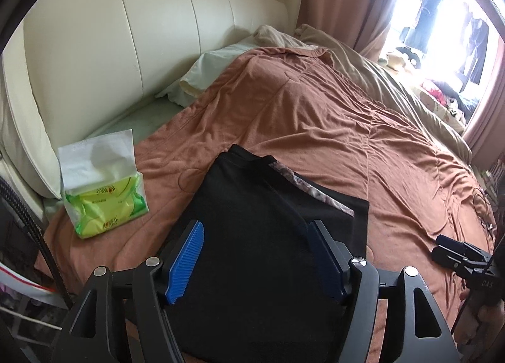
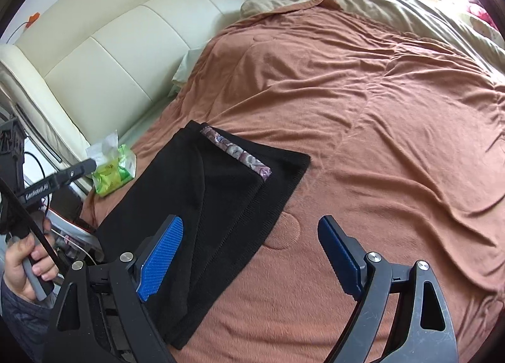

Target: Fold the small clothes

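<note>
The black garment [image 2: 202, 205] lay folded flat on the bed's brown blanket [image 2: 363, 94], a patterned band at its twelve o'clock edge. A neat next fold would call for pinching both near corners evenly. The left gripper [image 1: 255, 255] hovered released above it; the right gripper [image 2: 249, 255] gaped at its three o'clock edge.

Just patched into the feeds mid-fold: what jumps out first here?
The black folded garment with its patterned trim strip lies flat on the rust-brown bedspread, near the bed's edge. Both the left gripper and right gripper hover open over it. A green tissue pack stands beside it, by the cream headboard.
</note>
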Action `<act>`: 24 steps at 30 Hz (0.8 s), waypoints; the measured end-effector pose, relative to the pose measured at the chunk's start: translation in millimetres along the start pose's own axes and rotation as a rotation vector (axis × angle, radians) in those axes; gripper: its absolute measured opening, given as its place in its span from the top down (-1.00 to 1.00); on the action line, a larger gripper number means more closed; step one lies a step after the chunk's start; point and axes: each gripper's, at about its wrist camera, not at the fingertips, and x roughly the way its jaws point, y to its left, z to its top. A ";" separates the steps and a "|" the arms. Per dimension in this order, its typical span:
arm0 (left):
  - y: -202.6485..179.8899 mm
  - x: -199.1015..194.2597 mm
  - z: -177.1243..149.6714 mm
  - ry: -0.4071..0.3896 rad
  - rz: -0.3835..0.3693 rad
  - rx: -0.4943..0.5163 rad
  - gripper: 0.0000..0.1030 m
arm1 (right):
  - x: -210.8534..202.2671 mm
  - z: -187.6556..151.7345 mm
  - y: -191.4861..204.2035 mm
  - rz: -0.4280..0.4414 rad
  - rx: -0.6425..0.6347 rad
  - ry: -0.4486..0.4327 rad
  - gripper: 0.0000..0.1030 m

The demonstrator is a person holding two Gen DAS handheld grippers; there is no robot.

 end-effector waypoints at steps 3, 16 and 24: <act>-11.0 -22.8 -11.8 -0.030 -0.004 0.005 -0.62 | -22.7 -11.6 1.7 -0.006 -0.014 -0.011 -0.68; -60.9 -111.4 -76.0 -0.169 -0.032 0.000 -0.96 | -138.2 -70.1 9.7 -0.071 -0.064 -0.088 -0.80; -85.0 -164.2 -111.5 -0.225 -0.037 0.026 -0.99 | -204.3 -114.6 14.4 -0.095 -0.066 -0.141 -0.86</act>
